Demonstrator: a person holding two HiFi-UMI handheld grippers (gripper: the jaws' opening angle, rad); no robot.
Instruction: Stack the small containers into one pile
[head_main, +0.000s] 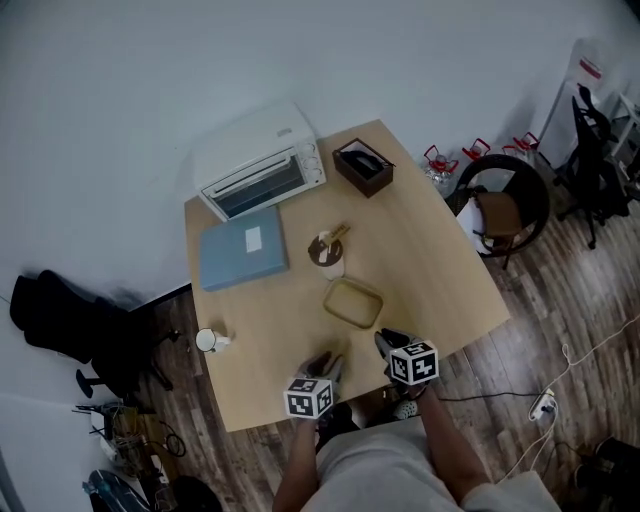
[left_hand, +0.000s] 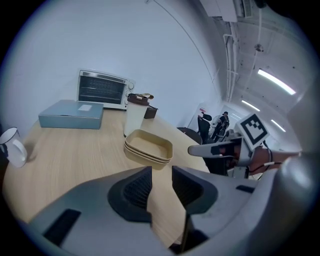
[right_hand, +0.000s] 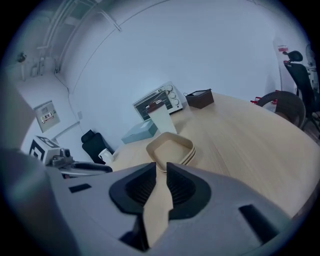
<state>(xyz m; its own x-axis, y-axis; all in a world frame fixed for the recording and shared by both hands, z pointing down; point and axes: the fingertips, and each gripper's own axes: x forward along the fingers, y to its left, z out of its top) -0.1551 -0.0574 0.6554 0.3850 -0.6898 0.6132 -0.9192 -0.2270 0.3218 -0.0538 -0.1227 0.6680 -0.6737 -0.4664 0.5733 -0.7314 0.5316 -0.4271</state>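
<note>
A pile of beige, shallow containers (head_main: 352, 302) nested into each other sits on the wooden table (head_main: 440, 270), just ahead of both grippers. It also shows as a stack of three (left_hand: 148, 146) in the left gripper view and tilted (right_hand: 170, 148) in the right gripper view. My left gripper (head_main: 325, 362) hovers near the table's front edge; its jaws (left_hand: 161, 172) stand open and hold nothing. To its right, my right gripper (head_main: 388, 342) sits a little closer to the pile. A narrower gap (right_hand: 161, 167) parts its jaws, and only bare table shows through it.
Behind the pile stands a white cup with a brown lid (head_main: 326, 253). A blue flat box (head_main: 242, 247), a white toaster oven (head_main: 262, 165) and a dark brown box (head_main: 363, 166) fill the far side. A white mug (head_main: 208, 341) stands at the left edge. Chairs (head_main: 505, 200) flank the table.
</note>
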